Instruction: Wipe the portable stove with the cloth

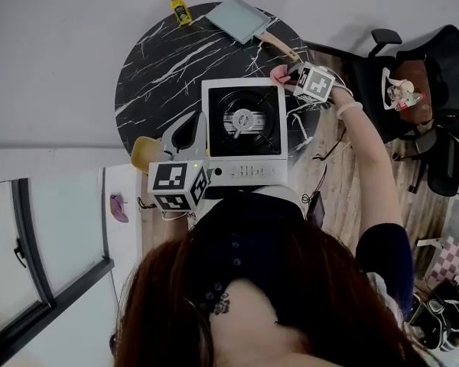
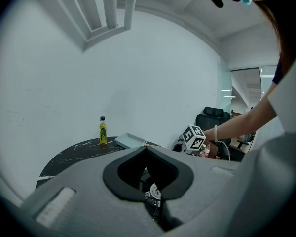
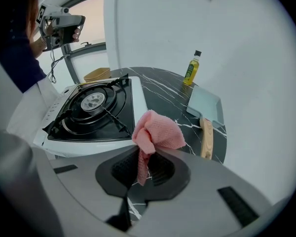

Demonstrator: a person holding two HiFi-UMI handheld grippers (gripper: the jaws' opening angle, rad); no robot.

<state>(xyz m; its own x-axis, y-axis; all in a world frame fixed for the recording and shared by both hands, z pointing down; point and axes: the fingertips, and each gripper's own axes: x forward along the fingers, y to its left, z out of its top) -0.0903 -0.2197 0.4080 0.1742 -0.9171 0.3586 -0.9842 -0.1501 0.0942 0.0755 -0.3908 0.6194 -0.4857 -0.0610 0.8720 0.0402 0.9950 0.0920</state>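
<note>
At the left, the left gripper (image 2: pixel 145 149) is held by the near left corner of the white portable stove with a black burner (image 1: pixel 243 125), its fingers closed tip to tip with nothing between them. The stove sits on the round black marble-patterned table (image 1: pixel 149 67), with a small yellow oil bottle (image 1: pixel 179 6) and a pale blue square pan with a wooden handle (image 1: pixel 239 19) at the far edge. To the right, the right gripper (image 3: pixel 147 153) has its fingers clamped on the bunched pink mesh cloth (image 3: pixel 158 132), which is just beside the stove's far right corner, over the table.
</note>
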